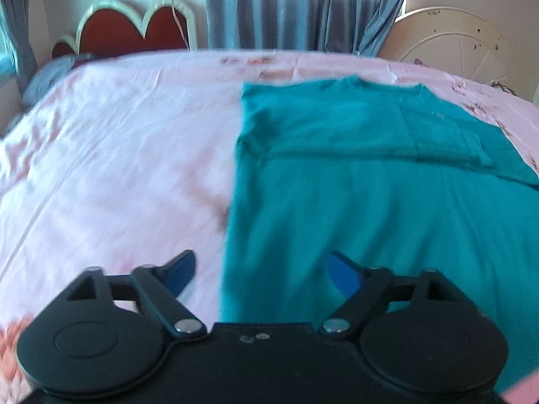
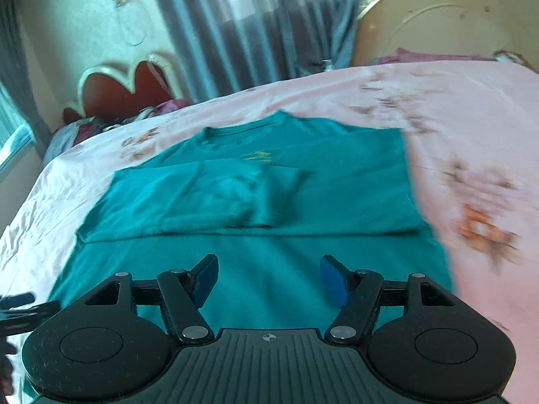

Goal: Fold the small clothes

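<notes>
A teal T-shirt (image 1: 370, 181) lies flat on the pink bedsheet (image 1: 118, 141), collar at the far end, with both sleeves folded in across the chest. It also shows in the right wrist view (image 2: 269, 202). My left gripper (image 1: 261, 271) is open and empty, hovering over the shirt's left edge near the hem. My right gripper (image 2: 269, 277) is open and empty, hovering over the lower middle of the shirt. Part of the left gripper (image 2: 20, 306) shows at the left edge of the right wrist view.
The bed's pink sheet (image 2: 471, 134) spreads wide around the shirt. A red heart-shaped headboard (image 1: 134, 30) and grey curtains (image 1: 296, 6) stand behind the bed. Bunched bedding (image 2: 87, 128) lies at the far left corner. A round cream panel (image 1: 465, 43) leans at the right.
</notes>
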A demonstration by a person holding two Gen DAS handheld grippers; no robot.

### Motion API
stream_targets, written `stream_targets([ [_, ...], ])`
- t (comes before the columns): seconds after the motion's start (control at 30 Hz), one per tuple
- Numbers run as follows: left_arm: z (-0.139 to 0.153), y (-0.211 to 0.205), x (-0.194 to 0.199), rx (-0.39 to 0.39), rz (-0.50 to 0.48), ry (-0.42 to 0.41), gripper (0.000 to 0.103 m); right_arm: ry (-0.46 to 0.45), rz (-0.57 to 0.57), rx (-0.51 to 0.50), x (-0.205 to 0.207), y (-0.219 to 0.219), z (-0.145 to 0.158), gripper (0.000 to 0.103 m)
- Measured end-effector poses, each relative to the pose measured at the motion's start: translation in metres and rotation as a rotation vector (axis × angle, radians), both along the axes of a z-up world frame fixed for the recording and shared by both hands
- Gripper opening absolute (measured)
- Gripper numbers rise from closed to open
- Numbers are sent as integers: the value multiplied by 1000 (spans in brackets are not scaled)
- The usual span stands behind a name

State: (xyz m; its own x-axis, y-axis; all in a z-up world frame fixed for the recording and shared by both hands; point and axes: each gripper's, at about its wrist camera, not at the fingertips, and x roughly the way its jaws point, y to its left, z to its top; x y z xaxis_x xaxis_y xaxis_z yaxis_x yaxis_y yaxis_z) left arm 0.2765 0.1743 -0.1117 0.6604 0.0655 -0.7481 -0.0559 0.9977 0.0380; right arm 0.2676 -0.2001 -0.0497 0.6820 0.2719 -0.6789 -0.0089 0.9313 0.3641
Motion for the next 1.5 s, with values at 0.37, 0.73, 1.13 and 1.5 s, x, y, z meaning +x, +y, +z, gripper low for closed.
stream_targets([
  [0.37,-11,58,-63,-299,4,45,59,178,-266,277,-106,-117,-47,42],
  [0.73,-39,83,-70,-767,-21,59,59,186,-181,549,-145,-107,-67,42],
  [1.13,-46,80,-77,-704,15,11,24,135,-164,563,-139,-110,-65,4],
  [1.5,-24,85,-72,-745,-24,-56,7,44,-180,620,-132,-116,-46,4],
])
